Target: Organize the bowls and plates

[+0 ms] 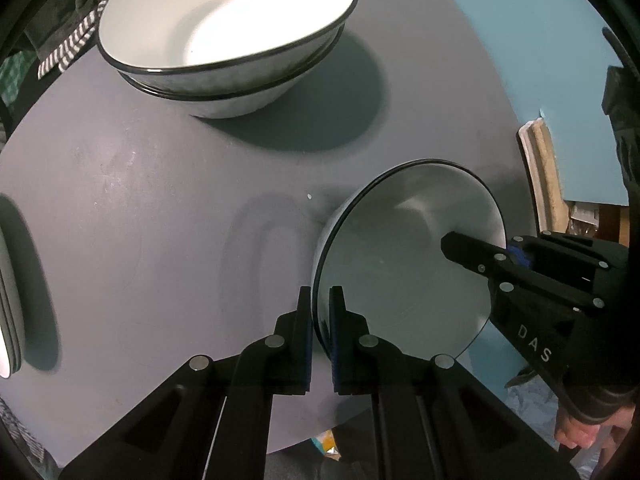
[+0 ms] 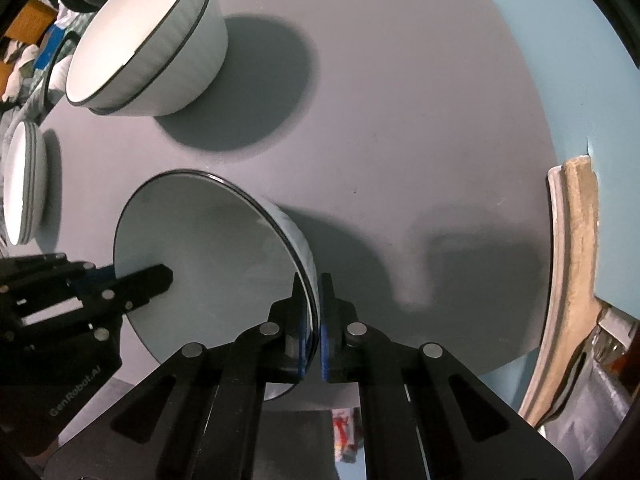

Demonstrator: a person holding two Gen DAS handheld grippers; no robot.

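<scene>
Left gripper (image 1: 321, 332) pinches the near rim of a bowl (image 1: 400, 256), one finger inside, one outside. Right gripper (image 2: 314, 332) is clamped on the opposite rim. Bowl is tilted above the gray table (image 1: 140, 200); stacked bowls (image 1: 224, 36) are well apart, plates (image 2: 24, 188) at the table's edge.

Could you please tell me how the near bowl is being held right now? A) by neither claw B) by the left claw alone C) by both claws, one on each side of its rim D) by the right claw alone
C: the left claw and right claw each pinch the bowl rim on opposite sides.
</scene>
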